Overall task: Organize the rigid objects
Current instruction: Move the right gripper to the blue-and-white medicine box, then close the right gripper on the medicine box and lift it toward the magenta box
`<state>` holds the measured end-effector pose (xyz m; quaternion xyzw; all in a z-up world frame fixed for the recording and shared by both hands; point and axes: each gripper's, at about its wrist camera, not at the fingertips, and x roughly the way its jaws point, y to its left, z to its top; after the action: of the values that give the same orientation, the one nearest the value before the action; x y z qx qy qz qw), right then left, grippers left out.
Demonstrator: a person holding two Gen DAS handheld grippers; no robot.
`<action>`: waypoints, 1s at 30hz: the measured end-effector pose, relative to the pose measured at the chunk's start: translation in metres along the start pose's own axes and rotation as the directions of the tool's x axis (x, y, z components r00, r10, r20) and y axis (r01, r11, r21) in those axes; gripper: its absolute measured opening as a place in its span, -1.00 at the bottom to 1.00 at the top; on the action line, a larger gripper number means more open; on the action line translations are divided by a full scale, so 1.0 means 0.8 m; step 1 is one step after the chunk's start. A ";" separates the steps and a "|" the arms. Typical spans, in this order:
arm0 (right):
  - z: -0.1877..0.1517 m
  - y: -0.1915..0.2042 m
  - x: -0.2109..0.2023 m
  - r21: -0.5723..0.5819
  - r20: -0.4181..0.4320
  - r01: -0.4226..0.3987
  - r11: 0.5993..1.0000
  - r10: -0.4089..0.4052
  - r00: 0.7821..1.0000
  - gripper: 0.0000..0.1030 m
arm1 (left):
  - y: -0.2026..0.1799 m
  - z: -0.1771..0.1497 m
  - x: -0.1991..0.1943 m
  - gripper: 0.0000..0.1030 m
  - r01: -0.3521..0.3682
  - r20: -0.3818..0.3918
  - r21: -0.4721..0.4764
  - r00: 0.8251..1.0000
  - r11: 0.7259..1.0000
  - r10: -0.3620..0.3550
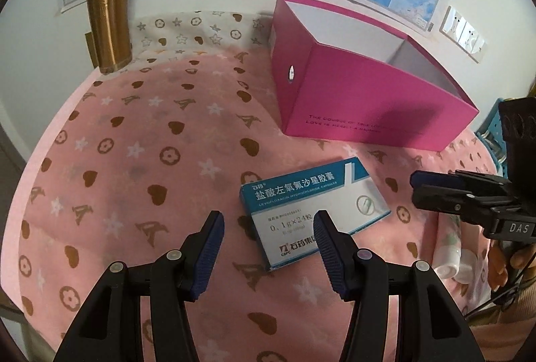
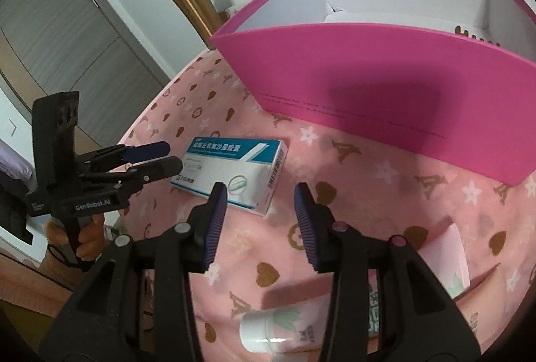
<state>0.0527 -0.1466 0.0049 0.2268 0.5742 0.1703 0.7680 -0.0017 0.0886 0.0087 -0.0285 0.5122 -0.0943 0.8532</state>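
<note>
A white and teal medicine box (image 1: 311, 211) (image 2: 234, 171) lies flat on the pink patterned cloth. Behind it stands an open pink storage box (image 1: 361, 87) (image 2: 351, 77) with a white inside. My left gripper (image 1: 268, 228) (image 2: 167, 157) hovers open just left of the medicine box, and its right finger overlaps the box's near corner in the picture. My right gripper (image 2: 260, 194) (image 1: 417, 189) hovers open at the medicine box's other end, with nothing between its fingers. Neither gripper holds anything.
A gold tumbler (image 1: 107, 16) (image 2: 194, 6) with a black lid stands by the wall at the far left. A white tube (image 2: 268, 328) (image 1: 449, 261) and a pale pink carton (image 2: 445, 251) lie near the front right. A blue rack (image 1: 492, 134) shows at the right edge.
</note>
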 end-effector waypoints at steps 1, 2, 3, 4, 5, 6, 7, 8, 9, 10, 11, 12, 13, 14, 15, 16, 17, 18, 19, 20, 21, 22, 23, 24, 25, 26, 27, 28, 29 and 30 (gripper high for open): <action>0.000 0.001 0.001 -0.001 -0.002 0.000 1.000 0.000 1.000 -0.15 | 0.000 0.000 0.001 0.10 0.001 -0.001 0.000 1.000 1.000 -0.001; 0.001 0.002 0.003 -0.003 -0.003 0.000 1.000 0.000 1.000 -0.15 | 0.000 -0.001 0.002 0.10 0.001 -0.003 0.000 1.000 1.000 -0.001; 0.002 0.002 0.005 -0.004 -0.006 0.002 1.000 -0.002 1.000 -0.15 | 0.000 -0.002 0.002 0.10 0.002 -0.005 0.000 1.000 1.000 -0.002; 0.003 0.003 0.008 -0.004 -0.008 0.004 1.000 -0.004 1.000 -0.15 | 0.000 -0.003 0.004 0.10 0.005 -0.008 0.000 1.000 1.000 -0.005; 0.004 0.003 0.010 -0.003 -0.010 0.006 1.000 -0.006 1.000 -0.15 | -0.001 -0.004 0.004 0.10 0.007 -0.011 0.000 1.000 1.000 -0.007; 0.004 0.003 0.012 -0.002 -0.013 0.008 1.000 -0.008 1.000 -0.15 | 0.000 -0.004 0.006 0.10 0.011 -0.013 0.001 1.000 1.000 -0.011; 0.005 0.003 0.014 0.000 -0.016 0.010 1.000 -0.010 1.000 -0.15 | -0.001 -0.005 0.007 0.10 0.012 -0.016 0.005 1.000 1.000 -0.012; 0.005 0.003 0.015 0.000 -0.018 0.011 1.000 -0.011 1.000 -0.15 | -0.001 -0.006 0.007 0.10 0.012 -0.017 0.006 1.000 1.000 -0.012; 0.006 0.003 0.017 0.001 -0.021 0.013 1.000 -0.013 1.000 -0.15 | -0.001 -0.006 0.008 0.10 0.016 -0.021 0.007 1.000 1.000 -0.015; 0.007 0.003 0.019 0.002 -0.024 0.014 1.000 -0.014 1.000 -0.15 | -0.001 -0.008 0.009 0.10 0.019 -0.025 0.008 1.000 1.000 -0.019; 0.008 0.003 0.021 0.001 -0.026 0.014 1.000 -0.014 1.000 -0.15 | -0.001 -0.008 0.009 0.10 0.022 -0.027 0.009 0.999 1.000 -0.022; 0.009 0.004 0.023 -0.002 -0.029 0.016 1.000 -0.016 0.999 -0.15 | -0.002 -0.010 0.010 0.10 0.030 -0.031 0.010 0.999 1.000 -0.029; 0.010 0.004 0.027 -0.003 -0.035 0.018 1.000 -0.018 0.999 -0.15 | -0.003 -0.011 0.011 0.10 0.037 -0.035 0.013 0.999 0.999 -0.036; 0.011 0.004 0.029 -0.004 -0.038 0.018 1.000 -0.018 0.999 -0.15 | -0.004 -0.012 0.011 0.09 0.040 -0.037 0.015 0.999 0.999 -0.039; 0.013 0.004 0.033 -0.003 -0.045 0.017 1.000 -0.018 0.999 -0.15 | -0.005 -0.013 0.012 0.09 0.048 -0.043 0.020 0.998 0.999 -0.047; 0.014 0.004 0.036 -0.002 -0.051 0.019 1.000 -0.019 0.999 -0.15 | -0.007 -0.014 0.013 0.08 0.057 -0.048 0.022 0.997 0.998 -0.055; 0.016 0.004 0.040 -0.003 -0.057 0.019 1.000 -0.019 0.998 -0.15 | -0.008 -0.014 0.013 0.06 0.062 -0.049 0.023 0.997 0.998 -0.060; 0.017 0.004 0.043 -0.004 -0.063 0.016 1.000 -0.017 0.998 -0.15 | -0.009 -0.015 0.013 0.06 0.069 -0.050 0.027 0.996 0.997 -0.067; 0.019 0.004 0.048 -0.003 -0.070 0.016 1.000 -0.016 0.997 -0.15 | -0.010 -0.016 0.014 0.06 0.075 -0.053 0.029 0.996 0.997 -0.074; 0.020 0.004 0.050 -0.002 -0.073 0.018 1.000 -0.018 0.997 -0.15 | -0.011 -0.016 0.014 0.06 0.082 -0.057 0.027 0.995 0.996 -0.081; 0.021 0.003 0.052 -0.001 -0.075 0.017 1.000 -0.017 0.997 -0.15 | -0.011 -0.017 0.014 0.06 0.088 -0.058 0.024 0.995 0.996 -0.087; 0.022 0.003 0.053 0.001 -0.076 0.012 1.000 -0.011 0.997 -0.15 | -0.011 -0.018 0.014 0.06 0.094 -0.059 0.023 0.994 0.995 -0.093; 0.023 0.004 0.053 0.000 -0.077 0.007 1.000 -0.007 0.997 -0.15 | -0.012 -0.018 0.014 0.06 0.102 -0.059 0.023 0.993 0.995 -0.100; 0.023 0.004 0.055 -0.001 -0.081 -0.002 1.000 0.002 0.997 -0.15 | -0.013 -0.018 0.014 0.05 0.106 -0.060 0.022 0.993 0.994 -0.104; 0.023 0.005 0.056 -0.001 -0.085 -0.005 1.000 0.004 0.996 -0.15 | -0.015 -0.018 0.015 0.04 0.110 -0.061 0.027 0.992 0.994 -0.108; 0.022 0.006 0.057 -0.003 -0.088 -0.001 1.000 0.000 0.996 -0.15 | -0.017 -0.018 0.014 0.04 0.105 -0.059 0.032 0.993 0.994 -0.103; 0.022 0.007 0.057 -0.008 -0.088 0.005 1.000 -0.006 0.996 -0.15 | -0.019 -0.018 0.014 0.04 0.104 -0.058 0.037 0.993 0.994 -0.102; 0.022 0.007 0.056 -0.009 -0.086 0.008 1.000 -0.009 0.996 -0.15 | -0.020 -0.018 0.014 0.04 0.109 -0.059 0.036 0.993 0.993 -0.107; 0.022 0.007 0.055 -0.008 -0.083 0.010 1.000 -0.011 0.996 -0.15 | -0.020 -0.017 0.014 0.04 0.115 -0.059 0.034 0.992 0.993 -0.113; 0.022 0.006 0.053 -0.006 -0.077 0.012 1.000 -0.013 0.997 -0.15 | -0.021 -0.017 0.014 0.04 0.120 -0.058 0.034 0.991 0.992 -0.118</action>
<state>0.0813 -0.1230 -0.0225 0.2142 0.6044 0.1757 0.7469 -0.0107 0.0706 -0.0046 -0.0404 0.5314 -0.1551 0.8318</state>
